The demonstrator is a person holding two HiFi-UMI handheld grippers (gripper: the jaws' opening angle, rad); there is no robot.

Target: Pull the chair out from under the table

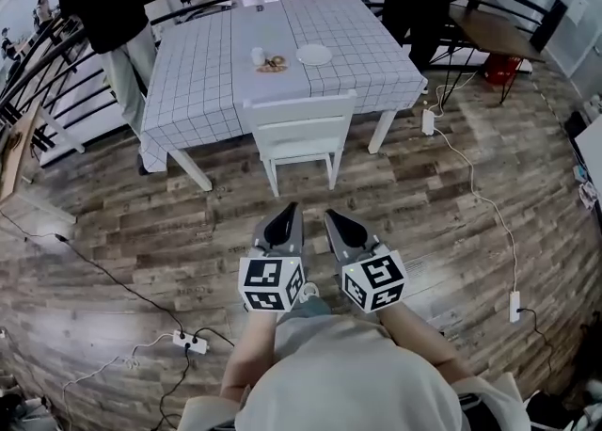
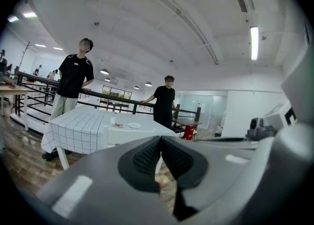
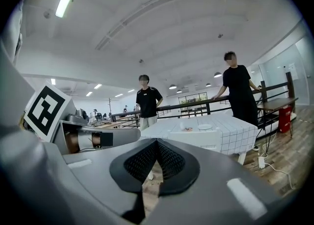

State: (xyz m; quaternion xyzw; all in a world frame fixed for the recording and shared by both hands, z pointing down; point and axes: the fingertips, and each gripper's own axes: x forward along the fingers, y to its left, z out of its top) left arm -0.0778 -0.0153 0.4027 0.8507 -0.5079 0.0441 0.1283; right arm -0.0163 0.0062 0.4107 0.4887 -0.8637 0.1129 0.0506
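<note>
While short of the chair (image 1: 299,133), open left hand-held gripper (image 1: 290,209) and right hand-held gripper (image 1: 331,216), both closed, empty. Clamp its top rail (image 1: 299,103); draw evenly to the near side.

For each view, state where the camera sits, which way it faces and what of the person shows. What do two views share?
Head view: on the head, looking down at chair and table; shows forearms, left gripper, right gripper.
Left gripper view: on that gripper, facing the table; its shut jaws.
Right gripper view: likewise, own jaws shut.
Shared: the table.
</note>
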